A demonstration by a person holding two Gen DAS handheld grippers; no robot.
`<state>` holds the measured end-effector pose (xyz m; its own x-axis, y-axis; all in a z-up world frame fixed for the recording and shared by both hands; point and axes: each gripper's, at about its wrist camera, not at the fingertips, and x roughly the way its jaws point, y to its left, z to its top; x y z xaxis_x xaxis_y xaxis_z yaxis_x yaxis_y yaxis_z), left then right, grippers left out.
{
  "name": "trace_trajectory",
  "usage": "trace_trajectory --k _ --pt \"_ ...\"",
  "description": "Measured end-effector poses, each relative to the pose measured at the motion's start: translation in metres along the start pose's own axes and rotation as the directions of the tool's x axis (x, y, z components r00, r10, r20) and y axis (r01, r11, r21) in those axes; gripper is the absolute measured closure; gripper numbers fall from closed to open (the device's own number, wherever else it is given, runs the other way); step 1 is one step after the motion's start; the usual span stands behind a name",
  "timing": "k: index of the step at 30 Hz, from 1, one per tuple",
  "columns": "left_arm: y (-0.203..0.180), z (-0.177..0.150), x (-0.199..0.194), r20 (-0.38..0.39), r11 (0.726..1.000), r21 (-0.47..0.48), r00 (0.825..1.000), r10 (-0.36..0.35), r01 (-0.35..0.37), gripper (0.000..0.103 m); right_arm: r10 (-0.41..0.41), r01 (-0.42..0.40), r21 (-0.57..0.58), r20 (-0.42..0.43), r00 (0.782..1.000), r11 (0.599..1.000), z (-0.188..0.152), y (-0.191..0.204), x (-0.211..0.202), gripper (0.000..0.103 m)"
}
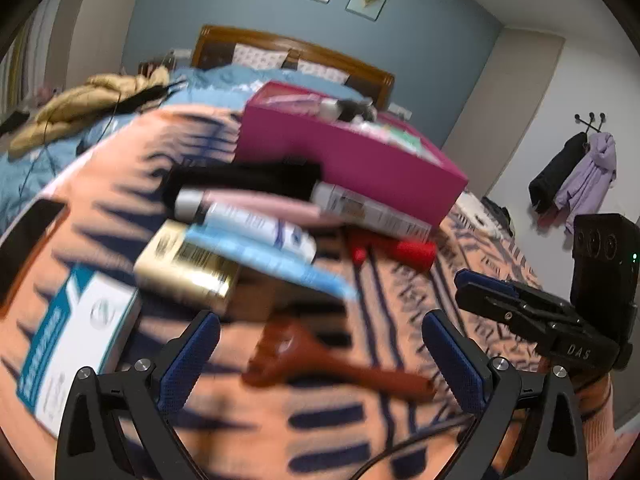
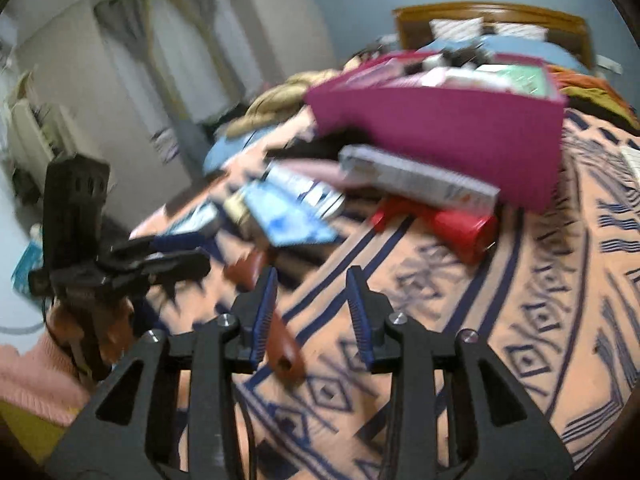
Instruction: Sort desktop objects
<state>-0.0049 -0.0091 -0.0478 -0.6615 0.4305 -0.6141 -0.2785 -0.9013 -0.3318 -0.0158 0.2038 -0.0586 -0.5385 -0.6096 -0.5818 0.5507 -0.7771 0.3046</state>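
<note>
The left gripper stands wide open with nothing between its blue pads. A brown comb lies on the orange patterned cloth just below and between these fingers, its handle pointing toward the right finger; whether the pads touch it I cannot tell because of blur. To the left of this gripper lies a white and teal box. Ahead of it lies a pile: a gold box, a blue packet, a white tube and a pink tube. Further ahead to the right stands a magenta box, with a red bottle in front of it.

The right gripper has its jaws only a little apart and holds nothing. The comb lies beside its left finger, partly hidden behind it. The left gripper shows at the left, the red bottle and magenta box ahead
</note>
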Motion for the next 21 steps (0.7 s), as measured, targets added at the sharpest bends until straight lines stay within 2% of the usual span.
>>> trace_trajectory --k 2,4,7,9,10,11,15,17,21 --pt "-0.009 0.008 0.004 0.005 1.000 0.020 1.000 0.009 -0.009 0.000 -0.065 0.064 0.024 0.041 0.997 0.998 0.004 -0.002 -0.005 0.046" --pt "-0.016 0.015 0.009 0.011 0.999 0.032 0.999 0.030 -0.031 0.000 -0.120 0.118 0.033 0.071 0.990 0.992 0.006 -0.005 -0.008 0.038" --pt "-0.025 0.020 0.013 0.022 0.997 0.048 0.998 0.064 -0.065 0.000 -0.160 0.156 0.047 0.087 0.983 0.987 0.005 -0.007 -0.011 0.037" --pt "-0.030 0.021 0.014 0.031 0.995 0.054 0.996 0.082 -0.084 0.000 -0.188 0.185 0.045 0.092 0.978 0.982 0.003 -0.006 -0.014 0.031" --pt "-0.031 0.022 0.014 0.033 0.995 0.055 0.996 0.086 -0.088 0.000 -0.193 0.189 0.048 0.097 0.976 0.981 0.003 -0.006 -0.016 0.023" --pt "-0.032 0.022 0.014 0.035 0.994 0.055 0.995 0.090 -0.092 0.000 -0.197 0.192 0.052 0.103 0.975 0.980 0.002 -0.005 -0.018 0.020" --pt "-0.035 0.024 0.013 0.050 0.990 0.061 0.991 0.128 -0.131 0.000 -0.227 0.222 0.050 0.127 0.966 0.974 0.003 -0.001 -0.021 0.018" --pt "-0.036 0.025 0.011 0.059 0.986 0.062 0.987 0.151 -0.155 0.000 -0.242 0.237 0.049 0.139 0.960 0.970 0.004 0.000 -0.021 0.006" --pt "-0.036 0.023 0.011 0.064 0.983 0.058 0.984 0.168 -0.172 0.000 -0.249 0.241 0.069 0.159 0.955 0.968 0.004 -0.001 -0.022 0.003"
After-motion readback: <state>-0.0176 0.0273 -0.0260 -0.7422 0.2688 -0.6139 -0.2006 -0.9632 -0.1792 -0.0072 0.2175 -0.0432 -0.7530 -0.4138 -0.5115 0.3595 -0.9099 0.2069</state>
